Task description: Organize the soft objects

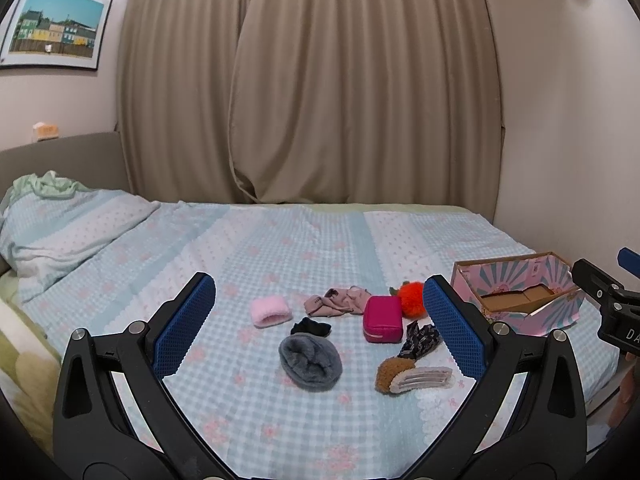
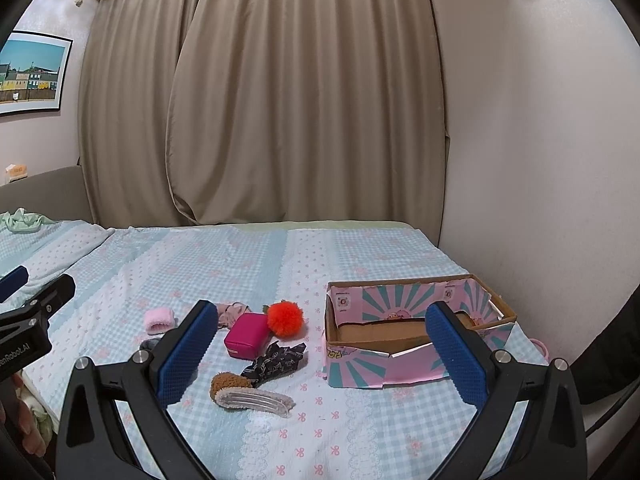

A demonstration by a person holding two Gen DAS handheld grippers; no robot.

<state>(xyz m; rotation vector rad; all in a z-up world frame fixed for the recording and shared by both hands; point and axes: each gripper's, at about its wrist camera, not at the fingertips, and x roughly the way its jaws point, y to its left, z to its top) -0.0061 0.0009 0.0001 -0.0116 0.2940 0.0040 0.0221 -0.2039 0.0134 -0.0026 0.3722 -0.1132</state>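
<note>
1. Soft objects lie clustered on the bed [image 1: 280,248]: pink wristband [image 1: 271,311], grey fluffy piece [image 1: 311,362], magenta pouch [image 1: 382,319], orange pompom [image 1: 412,299], brown hair clip [image 1: 412,376].
2. Patterned cardboard box [image 2: 404,364] sits open, right of the cluster.
3. I see my left claw [image 1: 318,316] spread wide, gripping nothing.
4. My right claw [image 2: 324,346] likewise stands spread above the bed.

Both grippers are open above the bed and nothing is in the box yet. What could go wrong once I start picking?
1. The magenta pouch, orange pompom and black patterned scrunchie lie crowded together; the right gripper may snag two at once.
2. The cardboard box has a sagging, bent front wall; a nudge could likely collapse or slide it.
3. The brown fuzzy hair clip has a hard clear part that might slip between the pads.
</note>
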